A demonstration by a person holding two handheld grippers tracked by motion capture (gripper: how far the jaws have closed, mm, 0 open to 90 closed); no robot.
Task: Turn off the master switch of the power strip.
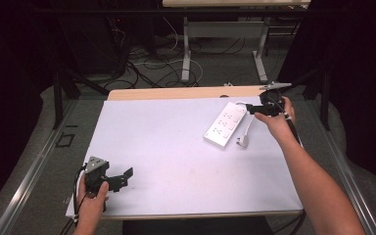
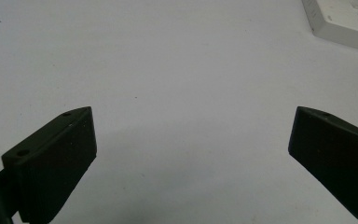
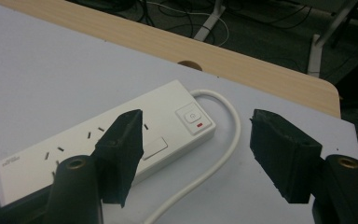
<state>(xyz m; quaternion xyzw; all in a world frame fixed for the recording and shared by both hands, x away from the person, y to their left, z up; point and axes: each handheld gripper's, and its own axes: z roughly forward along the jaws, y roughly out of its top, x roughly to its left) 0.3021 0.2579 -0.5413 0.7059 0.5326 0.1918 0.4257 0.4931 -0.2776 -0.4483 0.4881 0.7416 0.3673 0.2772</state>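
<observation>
Right gripper [image 3: 196,154] wide open, empty, poised over power strip [image 3: 116,140] switch end, likely approaching cord [image 3: 223,154]. Left gripper [image 1: 120,178] open, empty, parked at near table [image 1: 176,161] corner.

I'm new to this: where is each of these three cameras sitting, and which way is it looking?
High view: above the person's side, looking forward and down on the table; both forearms, left gripper and right gripper show.
Left gripper view: on the left gripper, facing bare tabletop; open jaws show.
Right gripper view: on the right gripper, facing the power strip; open jaws show.
All three share the power strip.
</observation>
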